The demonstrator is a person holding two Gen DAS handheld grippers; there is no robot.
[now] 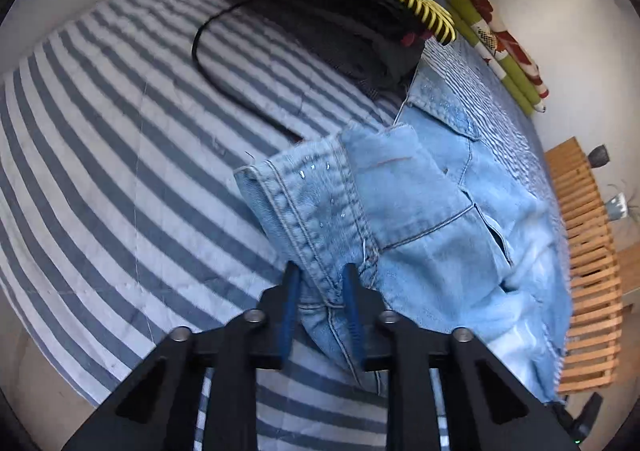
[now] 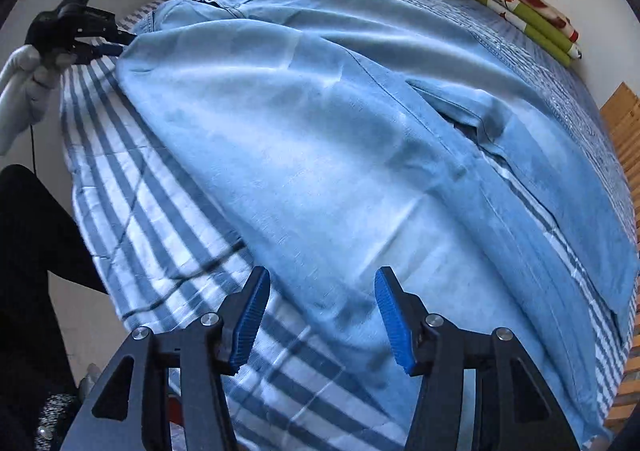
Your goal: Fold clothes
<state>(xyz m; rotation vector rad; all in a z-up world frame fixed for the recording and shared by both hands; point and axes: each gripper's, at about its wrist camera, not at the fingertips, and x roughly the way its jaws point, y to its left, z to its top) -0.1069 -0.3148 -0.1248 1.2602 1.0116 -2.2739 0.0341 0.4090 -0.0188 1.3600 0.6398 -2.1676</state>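
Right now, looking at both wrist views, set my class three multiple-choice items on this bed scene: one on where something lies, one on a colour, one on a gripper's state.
1. Where does the pile of dark folded clothes lie?
A. on the striped bed cover, beyond the jeans
B. on the wooden slatted bench
C. on the floor

2. What colour are the jeans?
A. black
B. light blue
C. green

3. How does the left gripper stand?
A. wide open above the bare cover
B. out of both views
C. closed on the jeans' seamed edge

Answers:
1 A, the pile sits on the striped bed cover past the denim.
2 B, the denim is pale blue in both views.
3 C, its blue pads pinch the hem, while the right gripper is open over the fabric.
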